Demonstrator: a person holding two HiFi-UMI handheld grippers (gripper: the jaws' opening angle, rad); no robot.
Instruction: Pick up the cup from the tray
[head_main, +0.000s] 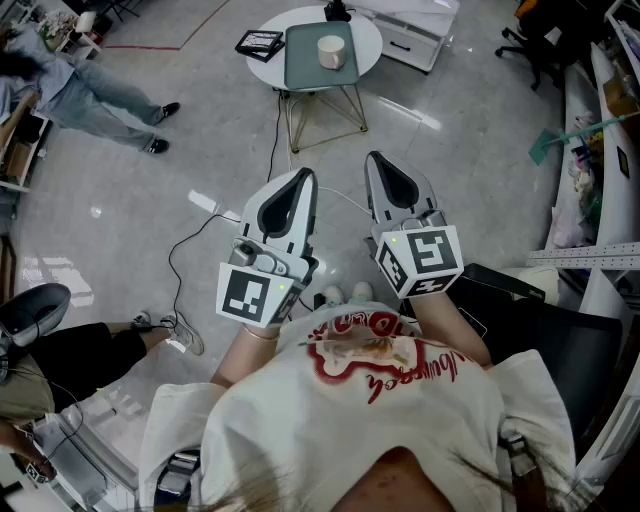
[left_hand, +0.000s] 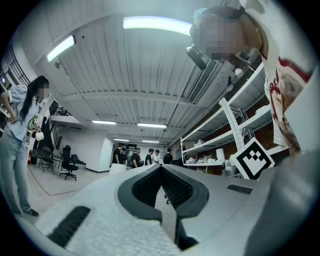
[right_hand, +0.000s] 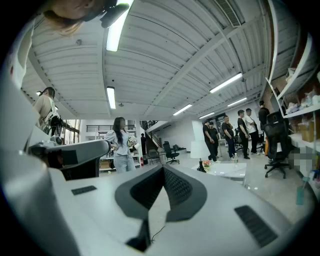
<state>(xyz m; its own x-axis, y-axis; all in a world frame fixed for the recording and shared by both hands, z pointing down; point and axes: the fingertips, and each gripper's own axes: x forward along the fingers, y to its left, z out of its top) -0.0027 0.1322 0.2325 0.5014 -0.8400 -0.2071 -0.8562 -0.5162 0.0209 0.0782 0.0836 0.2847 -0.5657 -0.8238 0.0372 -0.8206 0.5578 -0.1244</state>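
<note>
A white cup (head_main: 331, 51) stands on a grey-green tray (head_main: 304, 62) on a small round white table (head_main: 369, 38) far ahead in the head view. My left gripper (head_main: 303, 178) and right gripper (head_main: 375, 160) are held close to my chest, side by side, well short of the table and pointing toward it. Both are shut with nothing between their jaws. In the left gripper view the left gripper (left_hand: 161, 168) has its dark pads pressed together, and the right gripper (right_hand: 163, 167) looks the same in its own view. Neither gripper view shows the cup.
A black flat object (head_main: 259, 43) lies at the table's left edge. A cable (head_main: 185, 240) runs over the pale floor between me and the table. A person (head_main: 90, 95) stands at far left, another sits at lower left (head_main: 60, 360). Shelving (head_main: 600, 150) lines the right side.
</note>
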